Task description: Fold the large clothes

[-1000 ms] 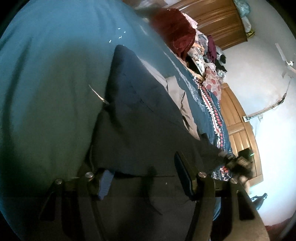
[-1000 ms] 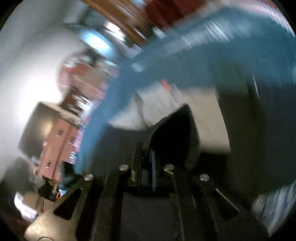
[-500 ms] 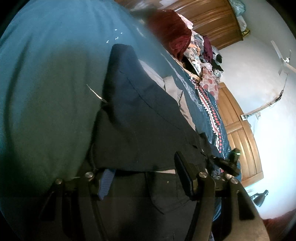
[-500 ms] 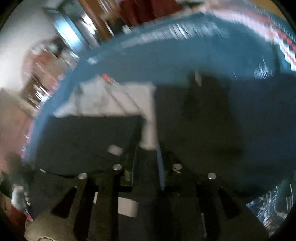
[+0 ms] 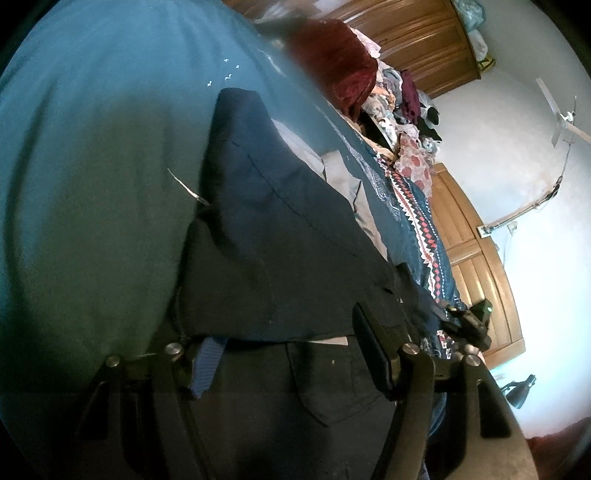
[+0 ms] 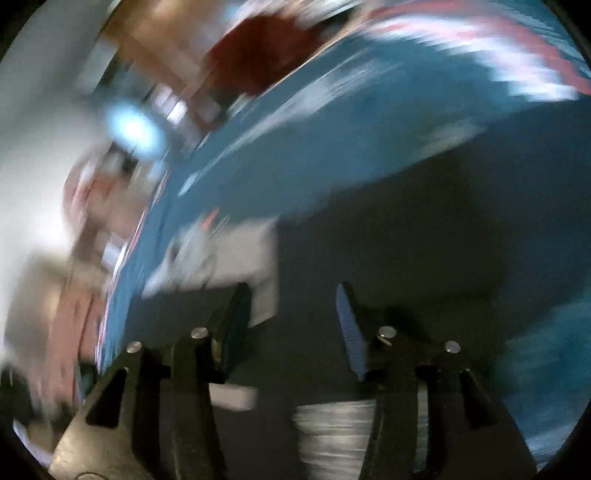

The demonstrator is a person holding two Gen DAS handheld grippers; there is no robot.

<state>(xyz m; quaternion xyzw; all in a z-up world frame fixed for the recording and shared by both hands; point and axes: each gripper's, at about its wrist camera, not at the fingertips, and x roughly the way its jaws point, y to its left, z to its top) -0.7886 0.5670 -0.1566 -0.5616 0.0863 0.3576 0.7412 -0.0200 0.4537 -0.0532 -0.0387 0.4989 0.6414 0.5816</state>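
A large dark navy garment [image 5: 280, 236], trousers by the look of its back pocket, lies folded over on a teal bedsheet [image 5: 92, 166]. My left gripper [image 5: 291, 354] stands open at the near edge of the upper fold, with one blue pad tucked just under the hem. In the blurred right wrist view, the right gripper [image 6: 291, 317] is open over the same dark cloth [image 6: 424, 240], and nothing sits between its fingers. A dark device with a green light [image 5: 469, 325] shows at the garment's far corner.
A pale grey cloth [image 5: 332, 170] lies beside the garment, and it also shows as a pale patch [image 6: 229, 258] in the right wrist view. Farther back are a red blanket [image 5: 332, 59], a heap of mixed clothes [image 5: 402, 110] and wooden cupboards [image 5: 417, 33]. A patterned border [image 5: 417, 218] runs along the bed's edge.
The right gripper was shut on dark fabric and has swung across and opened, letting it go. The upper fold now lies flat. The left gripper has barely moved.
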